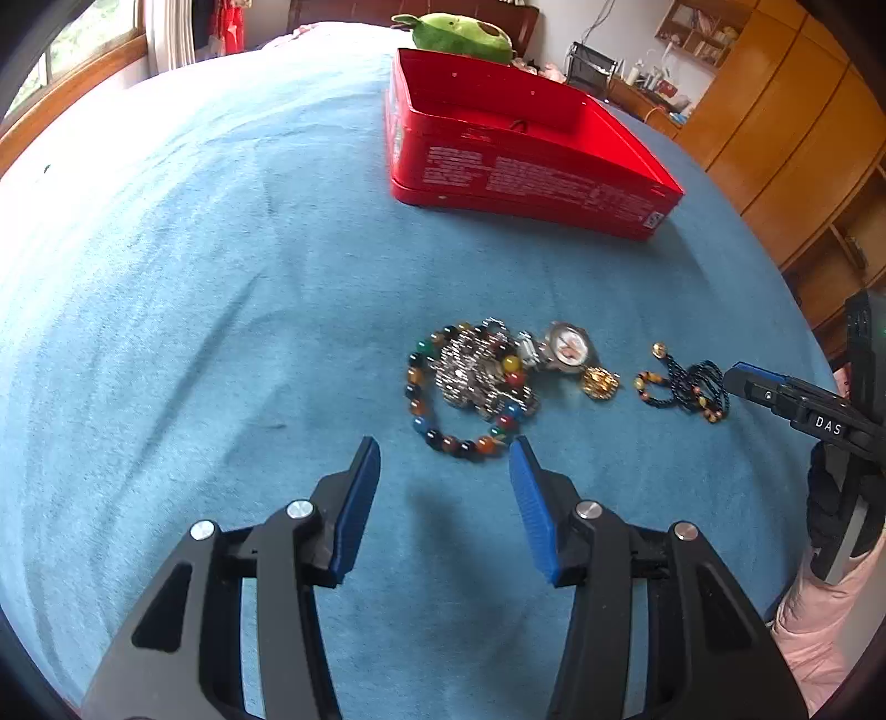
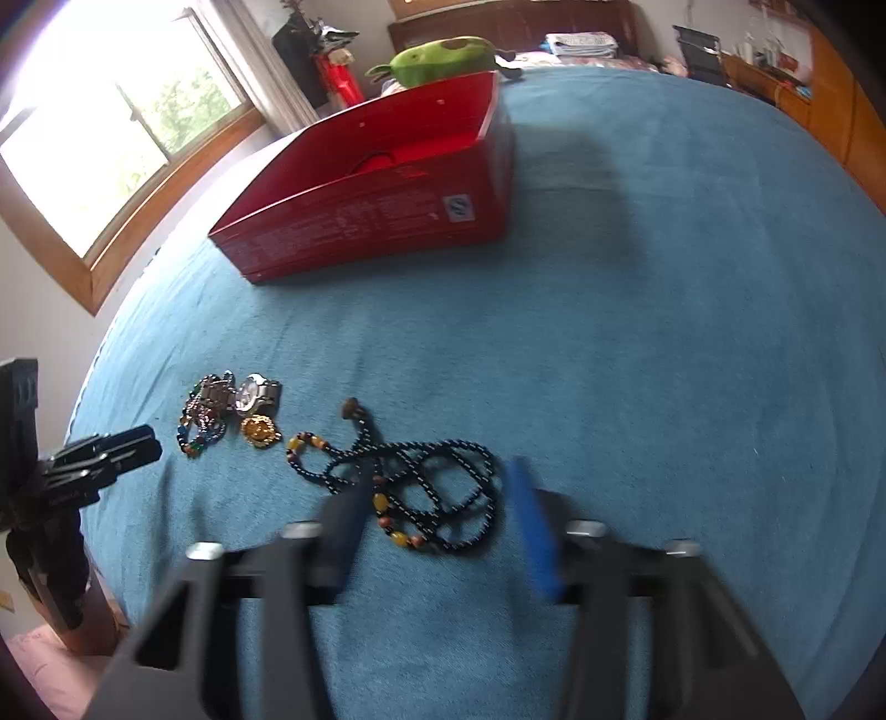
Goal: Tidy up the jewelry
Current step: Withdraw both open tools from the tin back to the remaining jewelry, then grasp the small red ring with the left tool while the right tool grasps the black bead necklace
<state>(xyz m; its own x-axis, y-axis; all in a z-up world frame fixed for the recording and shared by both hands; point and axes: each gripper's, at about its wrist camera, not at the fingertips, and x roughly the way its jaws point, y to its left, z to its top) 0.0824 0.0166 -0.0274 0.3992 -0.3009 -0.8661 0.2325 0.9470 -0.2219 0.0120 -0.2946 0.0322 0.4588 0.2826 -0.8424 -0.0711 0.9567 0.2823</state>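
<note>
Jewelry lies on a blue bedspread. A colourful bead bracelet (image 1: 426, 387) rings a silver chain heap (image 1: 476, 371), beside a silver watch (image 1: 567, 346) and a gold pendant (image 1: 599, 382). A dark bead necklace (image 1: 686, 385) lies to the right; it also shows in the right wrist view (image 2: 437, 498). My left gripper (image 1: 446, 448) is open, just short of the bracelet. My right gripper (image 2: 437, 482) is open, its fingers on either side of the dark necklace. An open red box (image 1: 531, 166) stands further back.
A green plush toy (image 1: 459, 33) lies behind the red box (image 2: 382, 221). Wooden cabinets (image 1: 803, 138) stand to the right, a window (image 2: 111, 138) to the left. The blue bedspread (image 1: 194, 277) stretches wide around the jewelry.
</note>
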